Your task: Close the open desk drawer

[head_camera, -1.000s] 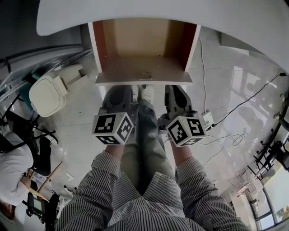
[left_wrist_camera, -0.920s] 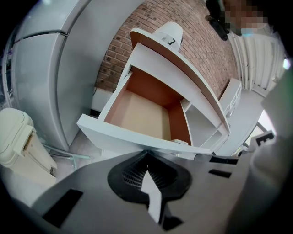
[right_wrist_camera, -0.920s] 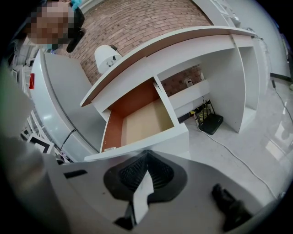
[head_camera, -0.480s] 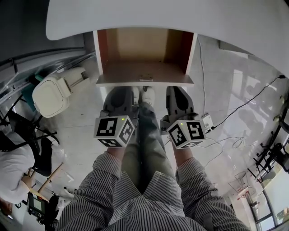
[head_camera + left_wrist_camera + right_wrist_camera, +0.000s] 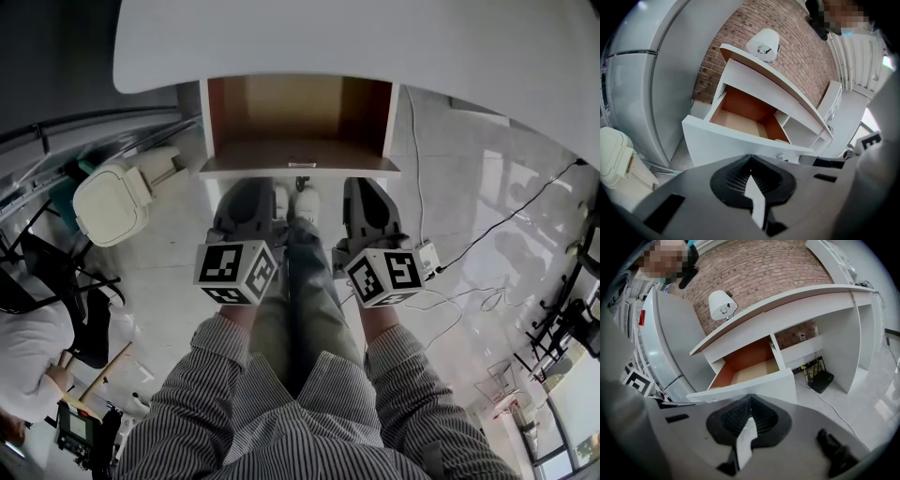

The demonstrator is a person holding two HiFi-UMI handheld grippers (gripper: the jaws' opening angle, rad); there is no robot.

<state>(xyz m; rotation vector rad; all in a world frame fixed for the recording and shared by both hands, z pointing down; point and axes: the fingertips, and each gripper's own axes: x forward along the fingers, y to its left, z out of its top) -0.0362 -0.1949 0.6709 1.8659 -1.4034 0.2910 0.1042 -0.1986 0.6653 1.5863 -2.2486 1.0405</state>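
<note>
Item 1. My left hand-held gripper point(image 5: 246, 189): jaws pressed together, nothing between them. Tips pointed at the front panel of the drawer point(image 5: 300, 166), just short of its near edge; I could not tell whether they touched.

Item 2. My right hand-held gripper point(image 5: 367, 189): jaws likewise closed and empty, level with the left one and facing the same panel nearer its right corner.

Item 3. Drawer: open, standing out from under the tabletop point(image 5: 375, 47) directly ahead of both grippers. Brown interior, bare. White side walls ran straight back beyond the tips.

Item 4. Room to either side: a pale lidded bin point(image 5: 112, 202) sat on the floor point(image 5: 187, 253) to the left of the left gripper, clear of the drawer's left edge. Cables point(image 5: 487, 225) trailed over the floor to the right of the right gripper, with a small white box point(image 5: 431, 253) beside its cube.

Item 5. Between the grippers: my shoes point(image 5: 298, 197), under the drawer's front edge.

Item 6. Above the drawer: a white lamp point(image 5: 721, 303) on the tabletop, against a brick wall point(image 5: 764, 268).
</note>
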